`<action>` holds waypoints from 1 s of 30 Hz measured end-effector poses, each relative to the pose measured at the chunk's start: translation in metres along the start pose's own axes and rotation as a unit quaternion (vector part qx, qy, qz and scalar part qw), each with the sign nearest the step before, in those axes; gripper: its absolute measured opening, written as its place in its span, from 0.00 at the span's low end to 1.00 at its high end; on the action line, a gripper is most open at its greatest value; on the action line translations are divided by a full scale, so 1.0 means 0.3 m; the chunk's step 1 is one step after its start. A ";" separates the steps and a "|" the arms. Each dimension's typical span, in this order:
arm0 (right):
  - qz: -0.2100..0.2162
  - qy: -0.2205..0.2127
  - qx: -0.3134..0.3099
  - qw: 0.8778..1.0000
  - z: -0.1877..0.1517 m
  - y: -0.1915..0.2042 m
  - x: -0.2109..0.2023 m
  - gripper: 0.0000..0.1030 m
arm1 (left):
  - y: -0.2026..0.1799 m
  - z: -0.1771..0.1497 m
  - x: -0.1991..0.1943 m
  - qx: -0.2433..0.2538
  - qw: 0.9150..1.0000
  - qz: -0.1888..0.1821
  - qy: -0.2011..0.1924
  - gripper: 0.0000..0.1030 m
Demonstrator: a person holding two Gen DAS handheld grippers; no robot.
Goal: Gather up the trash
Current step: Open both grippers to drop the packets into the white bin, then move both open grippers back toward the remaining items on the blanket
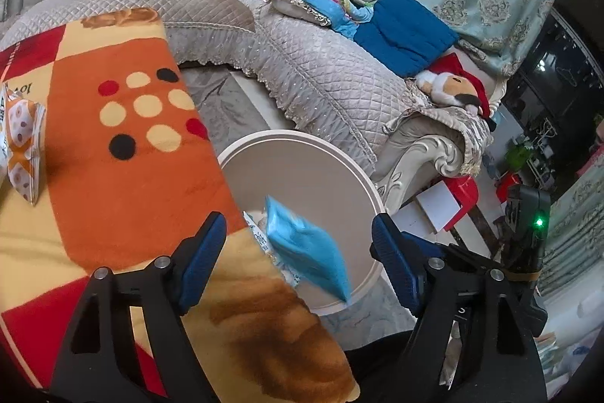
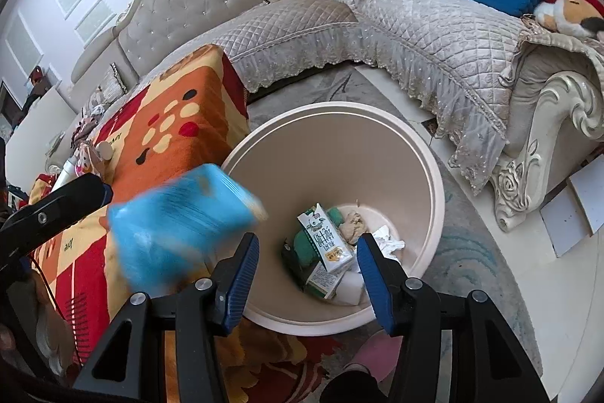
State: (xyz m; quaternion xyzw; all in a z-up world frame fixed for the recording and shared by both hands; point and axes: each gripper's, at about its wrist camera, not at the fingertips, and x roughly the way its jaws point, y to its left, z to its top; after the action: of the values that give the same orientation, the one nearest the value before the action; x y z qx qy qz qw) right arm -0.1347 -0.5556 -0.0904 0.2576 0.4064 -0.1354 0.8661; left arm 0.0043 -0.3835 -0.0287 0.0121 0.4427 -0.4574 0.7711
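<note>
left gripper (image 1: 298,240): jaws wide apart, nothing pressed | right gripper (image 2: 307,255): jaws partly apart, empty, over bin | blue packet (image 1: 307,248): motion-blurred, free of both, over rim of cream bin (image 2: 434,191) beside patterned blanket (image 1: 124,153) | bin holds milk carton (image 2: 326,233), crumpled paper

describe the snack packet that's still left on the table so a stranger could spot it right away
Start at the table under the orange, red and cream blanket, beside the round bin. The snack packet stands near the blanket's left edge in the left wrist view. It is orange and white with pale dots, unlike the plain blue packet over the bin.
</note>
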 end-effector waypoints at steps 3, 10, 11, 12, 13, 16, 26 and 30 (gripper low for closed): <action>-0.001 0.002 -0.001 1.000 -0.001 0.000 -0.001 0.51 | 0.006 -0.007 -0.002 0.003 1.000 0.007 0.002 0.77; 0.003 0.009 -0.003 1.000 -0.011 0.015 0.015 0.51 | 0.014 -0.022 -0.018 0.014 0.999 0.034 -0.003 0.77; 0.003 0.010 -0.006 1.000 -0.014 0.024 0.017 0.51 | 0.013 -0.022 -0.018 0.013 0.999 0.035 -0.003 0.77; 0.003 0.011 -0.009 1.000 -0.015 0.030 0.017 0.51 | 0.018 -0.023 -0.021 0.012 0.999 0.038 -0.003 0.77; 0.003 0.011 -0.011 1.000 -0.017 0.037 0.016 0.51 | 0.023 -0.023 -0.023 0.011 0.999 0.039 -0.004 0.77; 0.004 0.012 -0.019 1.000 -0.021 0.061 0.014 0.51 | 0.036 -0.028 -0.036 0.009 0.999 0.049 -0.010 0.77; 0.006 0.011 -0.047 0.999 -0.030 0.163 0.016 0.51 | 0.131 -0.063 -0.111 -0.011 0.997 0.077 -0.023 0.77; 0.015 0.014 -0.060 0.998 -0.031 0.213 0.022 0.52 | 0.204 -0.079 -0.169 -0.021 0.995 0.092 -0.031 0.77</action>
State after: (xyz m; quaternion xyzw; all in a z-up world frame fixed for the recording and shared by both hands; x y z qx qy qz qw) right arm -0.1079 -0.4975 -0.0790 0.2134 0.4222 -0.0944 0.8759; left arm 0.0227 -0.3026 -0.0317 0.0219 0.4249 -0.3754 0.8235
